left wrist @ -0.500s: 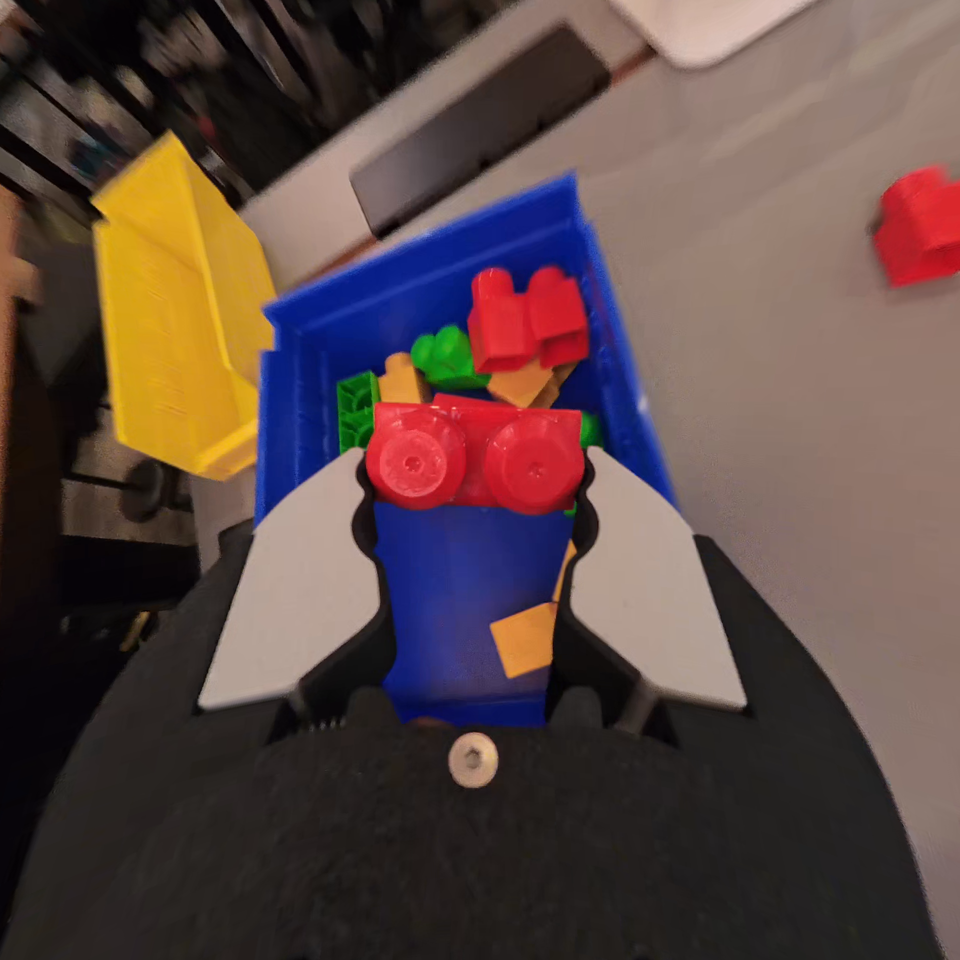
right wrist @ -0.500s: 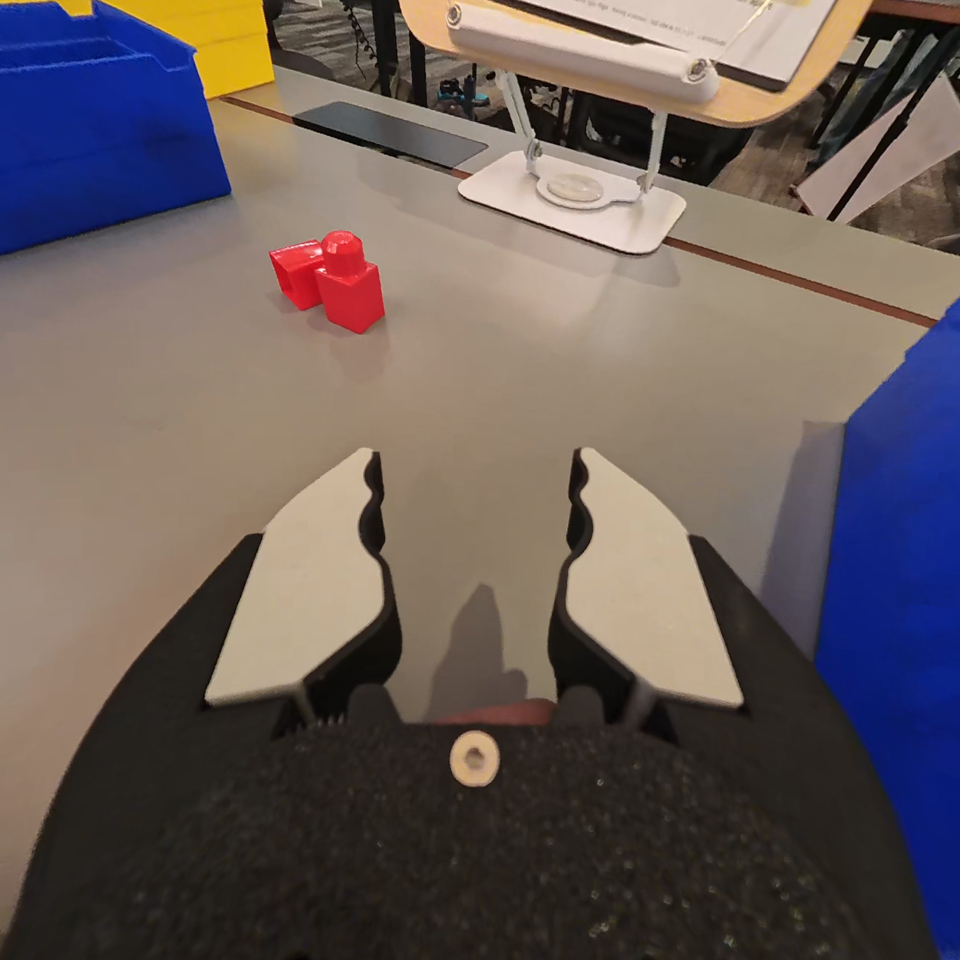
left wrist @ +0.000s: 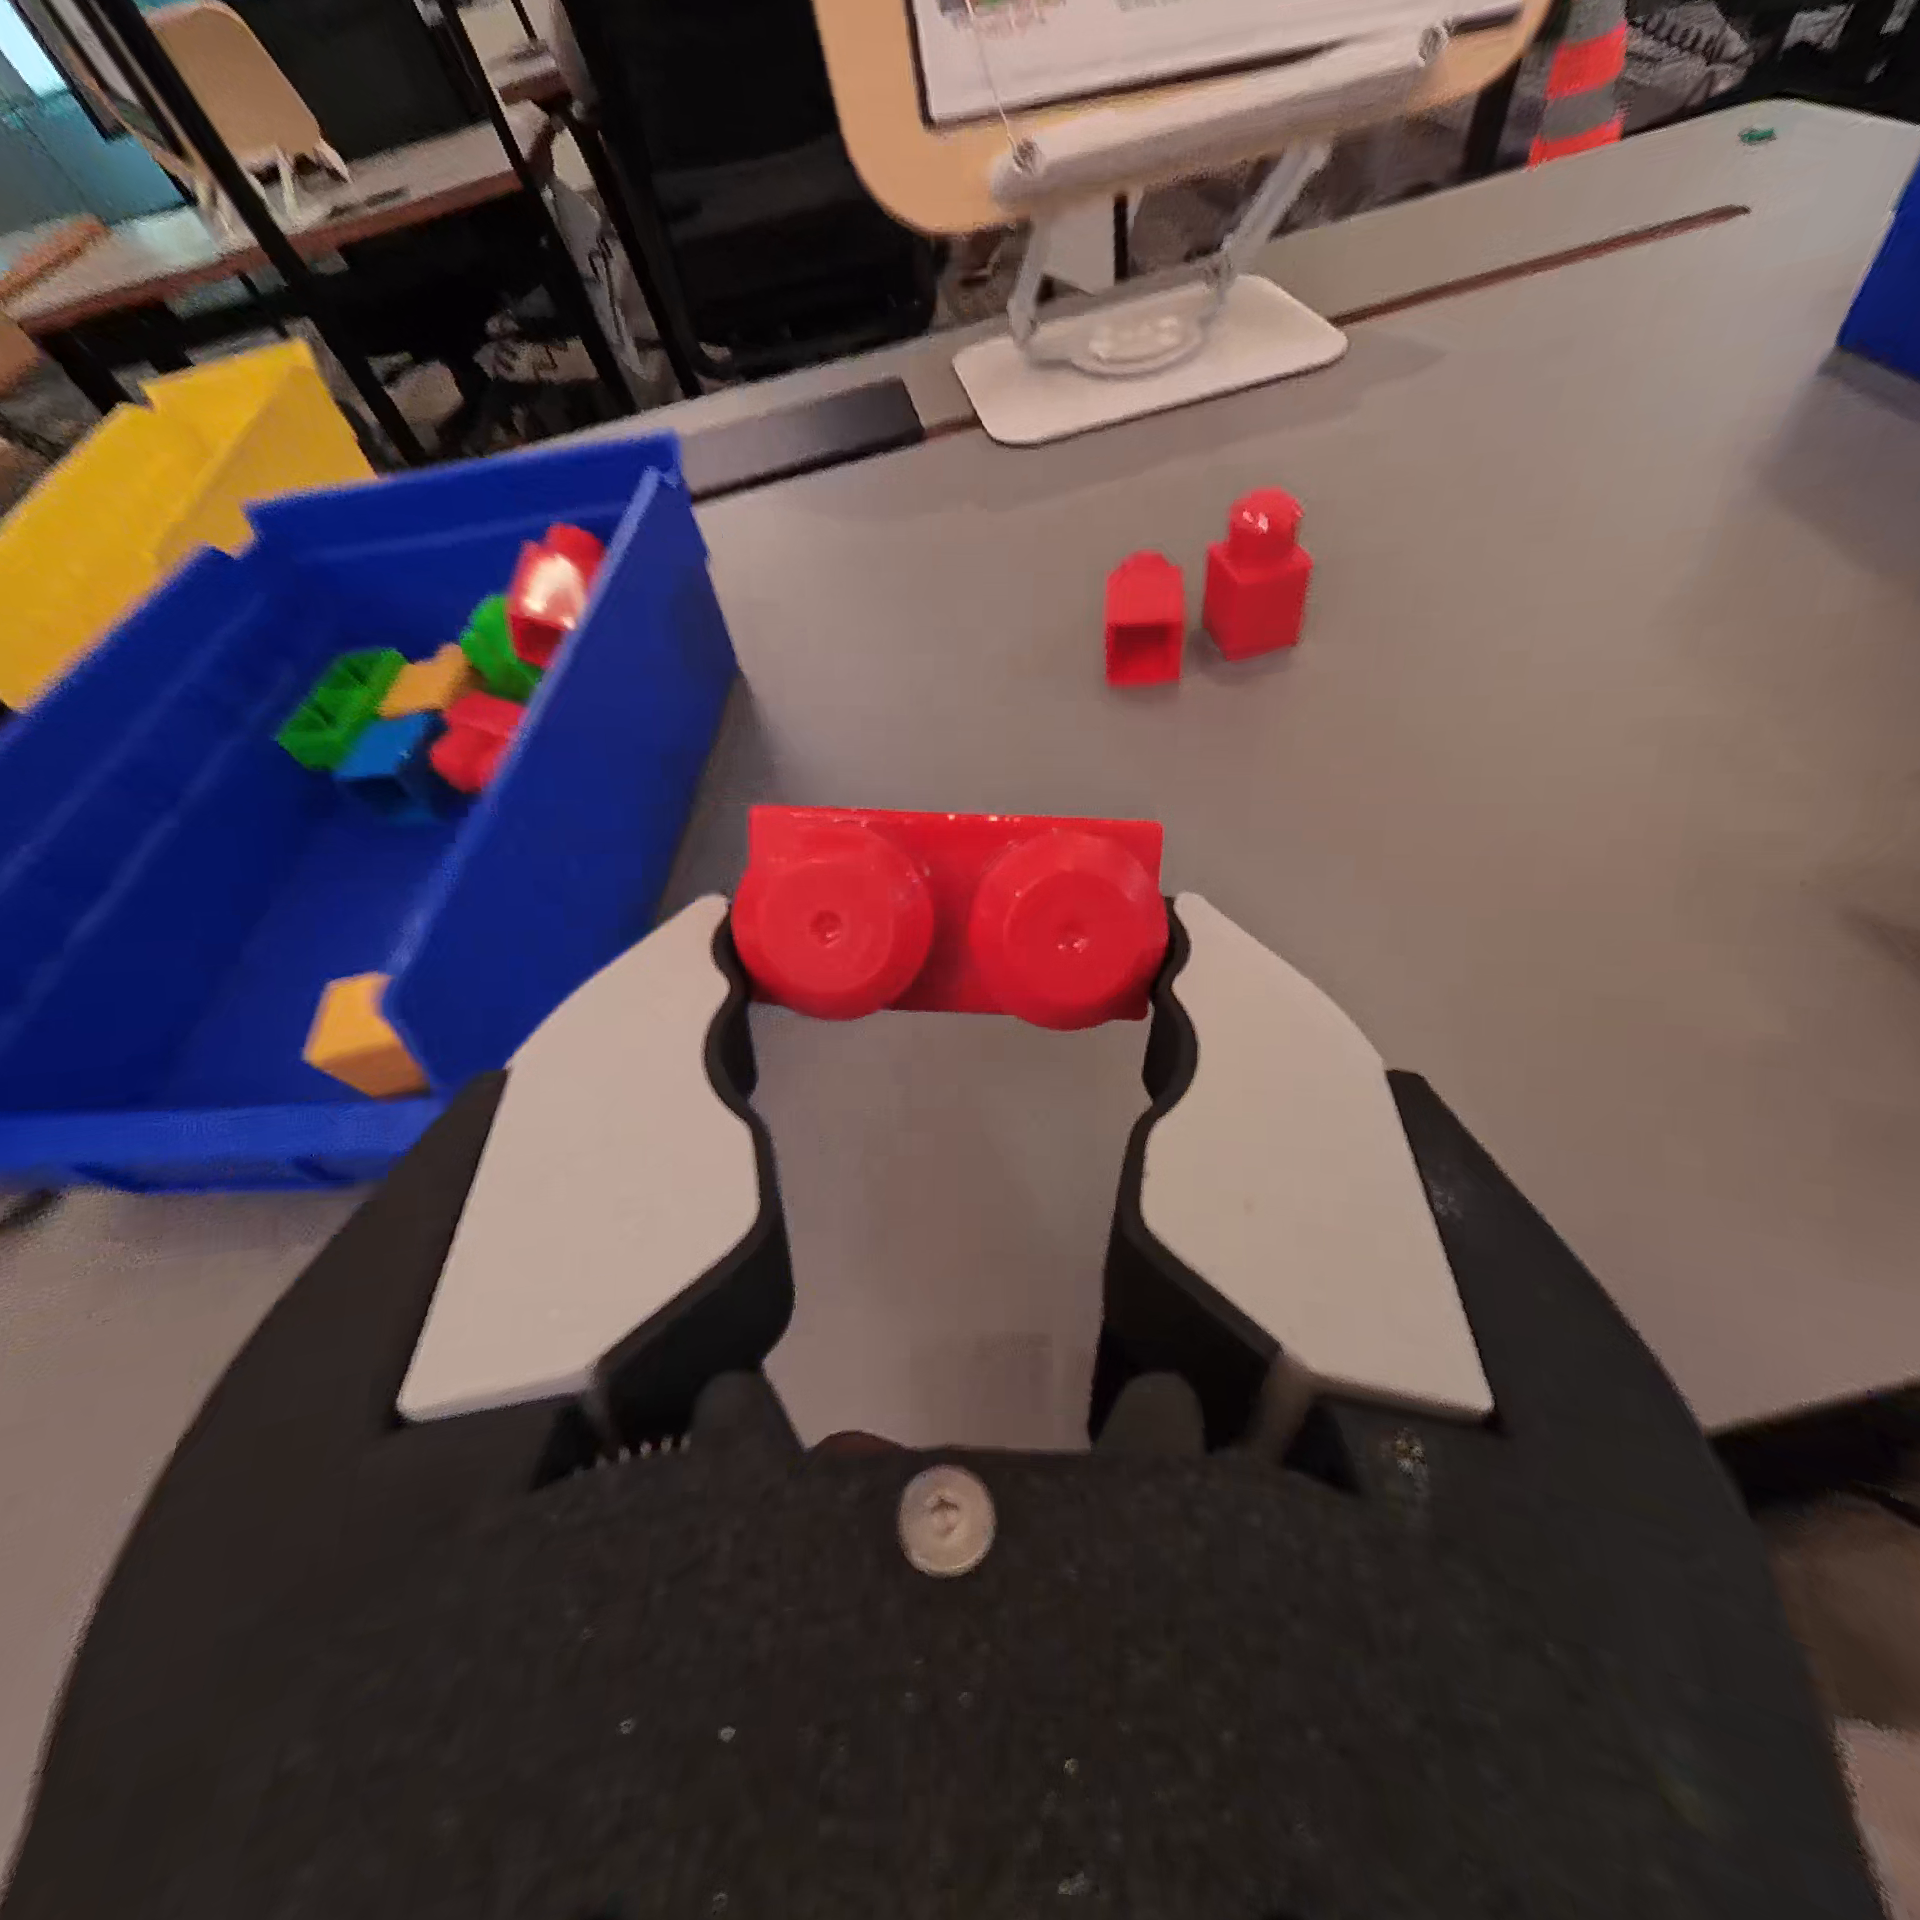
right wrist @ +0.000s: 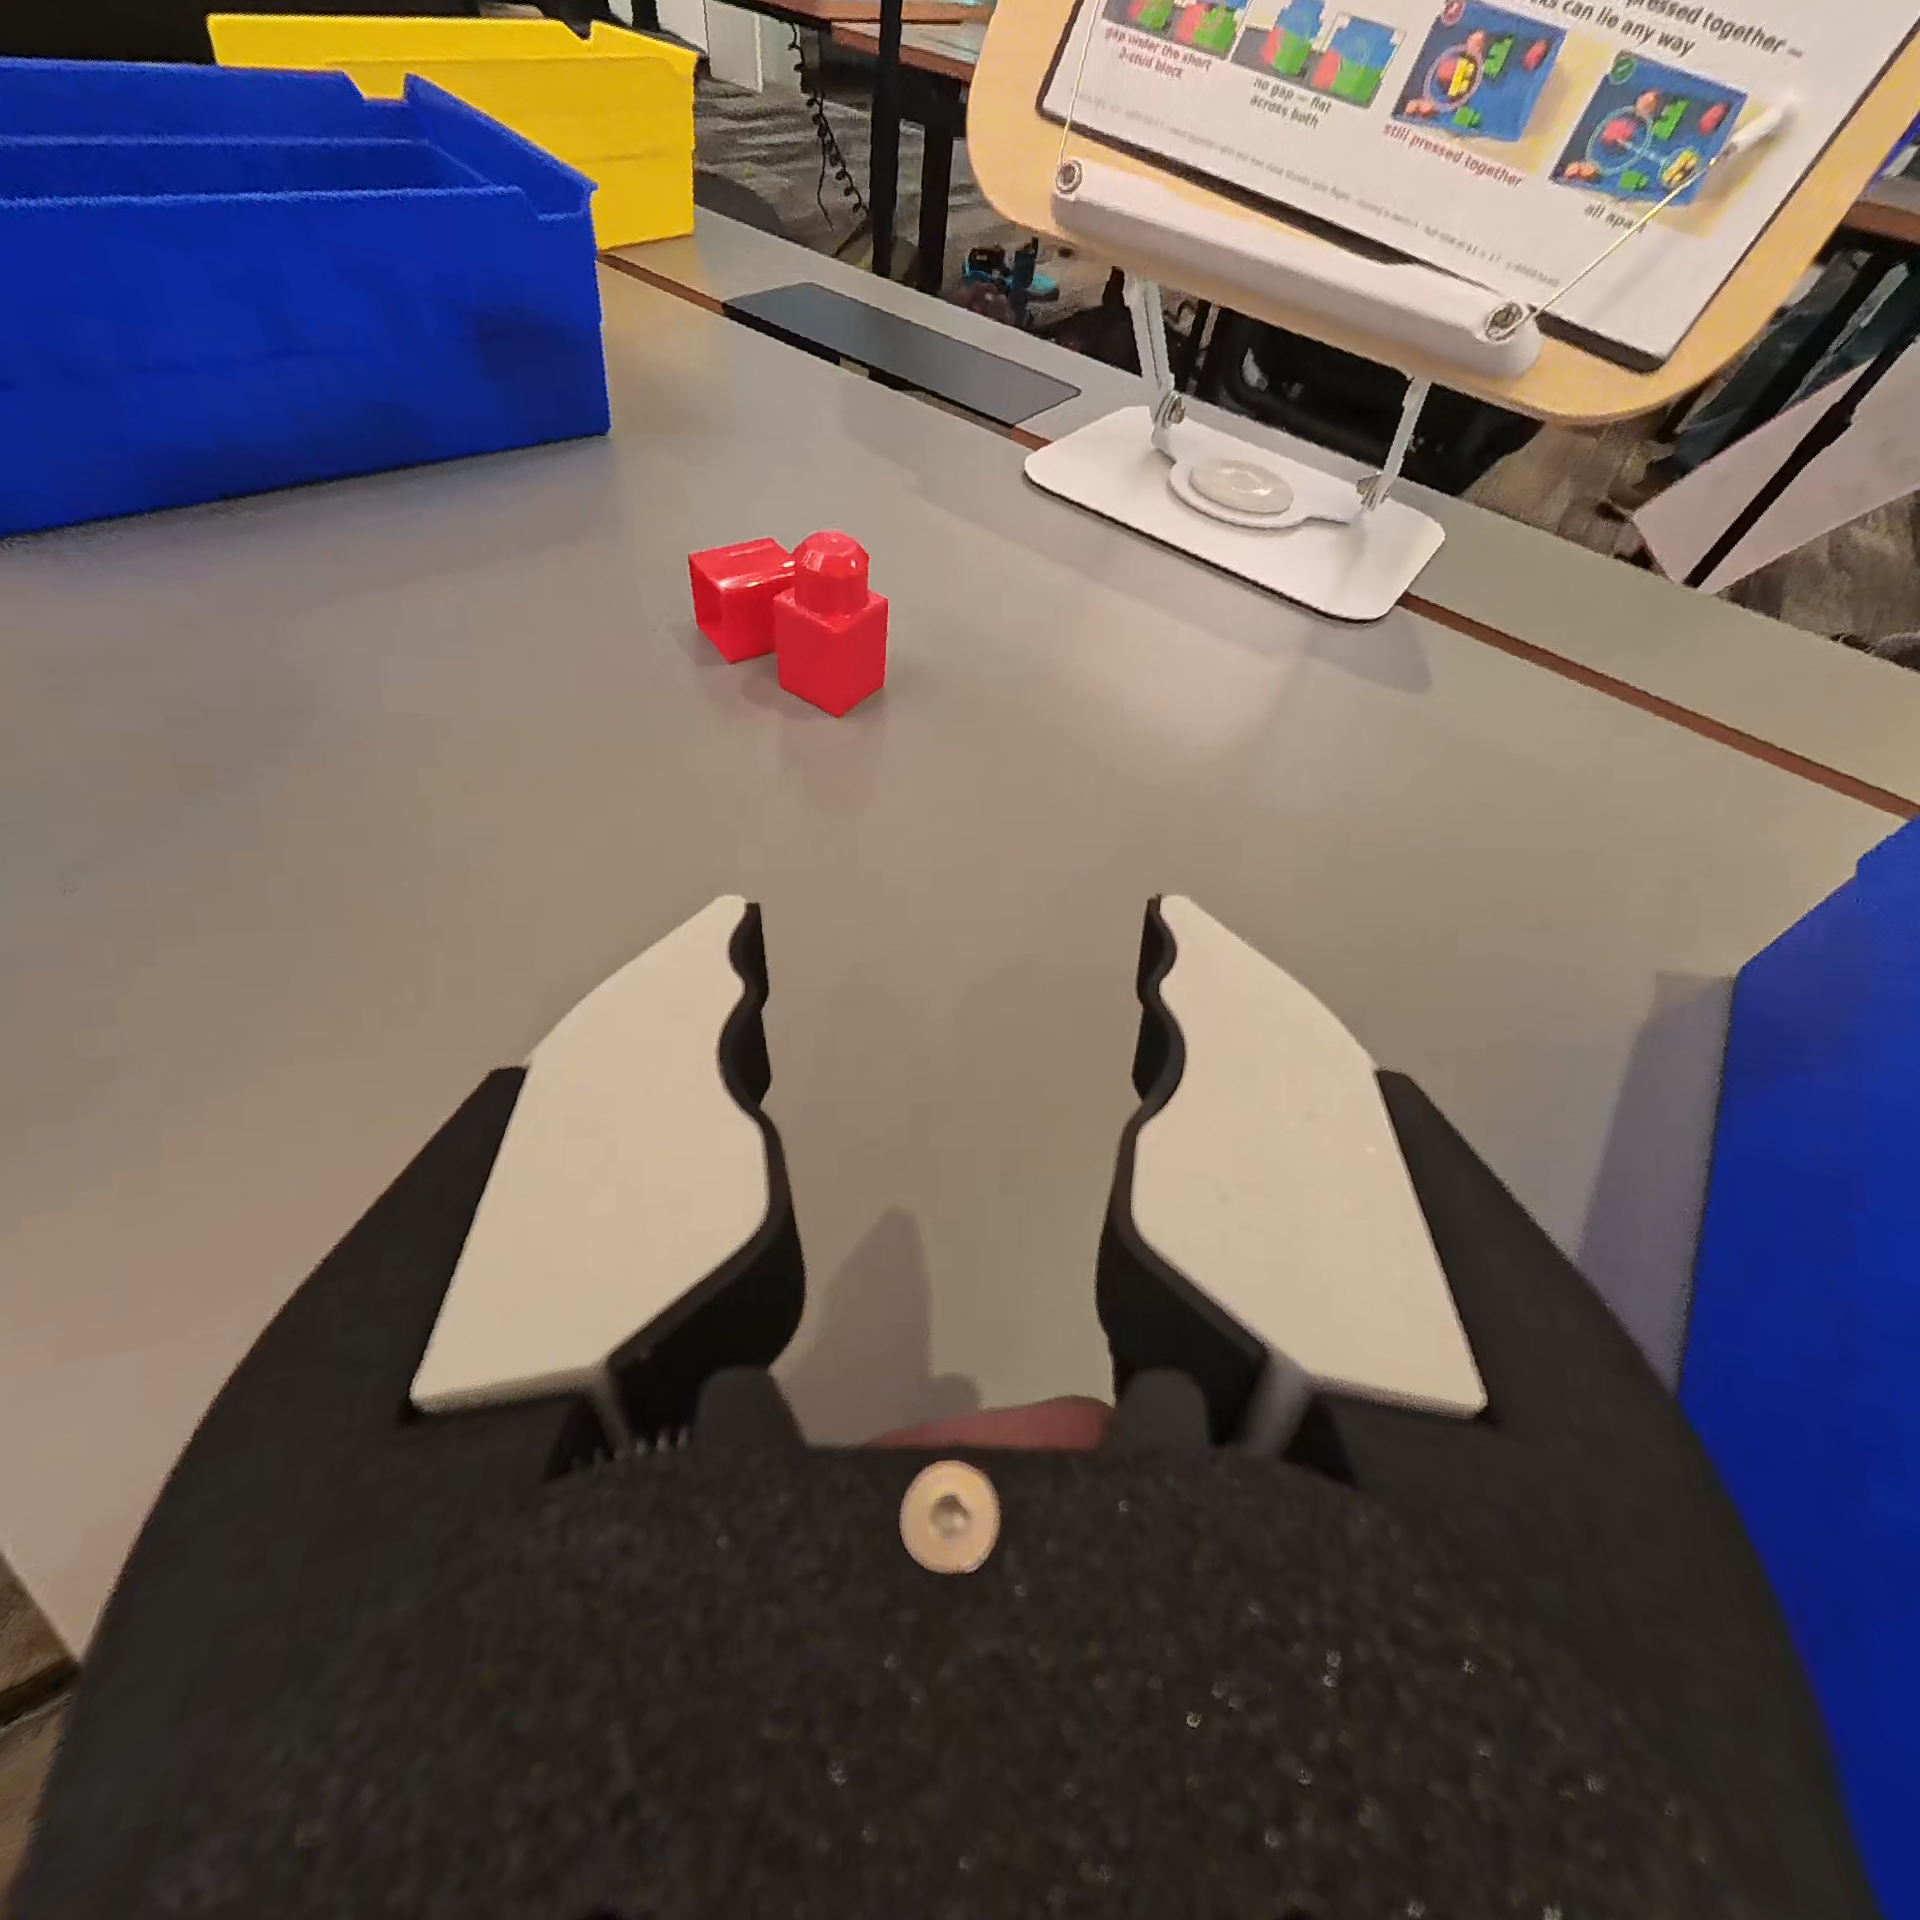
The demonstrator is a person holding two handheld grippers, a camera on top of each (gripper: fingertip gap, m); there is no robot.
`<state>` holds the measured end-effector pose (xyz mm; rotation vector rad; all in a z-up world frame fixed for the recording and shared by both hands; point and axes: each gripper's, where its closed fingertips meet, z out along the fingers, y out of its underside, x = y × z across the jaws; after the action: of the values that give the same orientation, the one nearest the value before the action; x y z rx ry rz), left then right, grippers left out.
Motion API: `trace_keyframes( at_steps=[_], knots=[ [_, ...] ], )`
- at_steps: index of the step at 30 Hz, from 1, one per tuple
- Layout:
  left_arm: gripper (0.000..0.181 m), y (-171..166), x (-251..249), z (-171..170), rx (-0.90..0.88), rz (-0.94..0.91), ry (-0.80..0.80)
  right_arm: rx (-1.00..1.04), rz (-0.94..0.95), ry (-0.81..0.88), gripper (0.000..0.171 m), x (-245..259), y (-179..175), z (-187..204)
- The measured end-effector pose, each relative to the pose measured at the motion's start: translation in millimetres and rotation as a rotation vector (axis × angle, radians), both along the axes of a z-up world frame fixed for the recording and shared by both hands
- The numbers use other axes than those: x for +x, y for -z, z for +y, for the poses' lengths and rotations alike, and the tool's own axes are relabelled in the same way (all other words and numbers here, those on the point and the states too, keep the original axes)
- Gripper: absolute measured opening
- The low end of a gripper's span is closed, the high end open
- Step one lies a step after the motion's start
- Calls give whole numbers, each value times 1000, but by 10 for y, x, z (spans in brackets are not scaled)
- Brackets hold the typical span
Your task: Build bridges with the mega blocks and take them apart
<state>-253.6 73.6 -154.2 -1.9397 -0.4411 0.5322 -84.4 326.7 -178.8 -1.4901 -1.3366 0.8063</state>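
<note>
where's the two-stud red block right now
In the left wrist view, the two-stud red block is clamped in the left gripper above the grey table, right of the blue bin.

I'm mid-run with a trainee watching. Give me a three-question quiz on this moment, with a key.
1. True or false: the left gripper holds a red two-stud block between its fingers.
2. How many small red blocks sit on the grey table ahead of the right gripper? A) one B) two C) four
3. Fill in: the loose green, orange and blue blocks lie inside the ____ bin.

Key: 1 true. 2 B; one stands upright, one lies on its side. 3 blue.
</note>
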Motion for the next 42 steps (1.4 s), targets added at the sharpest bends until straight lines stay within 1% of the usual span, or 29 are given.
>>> trace_keyframes(
  at_steps=[4,7,10,11,13,16,17,19,20,22,24,32,35,38,42],
  knots=[
    [74,261,235,108,-30,-69,44,-13,1,6,69,67,45,-23],
    [74,387,305,326,-73,-112,115,-21,3,18,69,91,60,1],
    [74,496,365,672,-124,-170,210,-29,3,27,69,99,75,29],
    [74,518,381,810,-134,-179,241,-31,4,29,69,100,75,34],
    [74,639,463,1094,-209,-245,317,-36,8,32,69,100,75,42],
    [74,721,479,1547,-274,-264,380,-39,17,33,69,97,64,46],
    [74,779,461,1675,-323,-268,389,-39,16,33,69,97,66,49],
    [74,791,391,1941,-346,-251,389,-35,11,33,69,97,69,61],
    [74,838,349,2037,-384,-251,385,-32,9,35,69,101,69,71],
    [74,924,252,2189,-429,-261,362,-32,6,38,68,112,70,96],
    [74,960,258,2302,-419,-317,364,-38,5,42,68,124,73,125],
    [74,1174,422,2464,-438,-386,365,-53,-9,50,68,120,127,218],
    [86,1172,469,2432,-400,-403,368,-52,-20,44,69,93,144,208],
    [83,1026,470,2181,-336,-398,365,-49,-24,37,69,71,146,184],
    [81,722,360,1639,-176,-383,316,-53,-26,22,69,23,144,129]
  ],
)
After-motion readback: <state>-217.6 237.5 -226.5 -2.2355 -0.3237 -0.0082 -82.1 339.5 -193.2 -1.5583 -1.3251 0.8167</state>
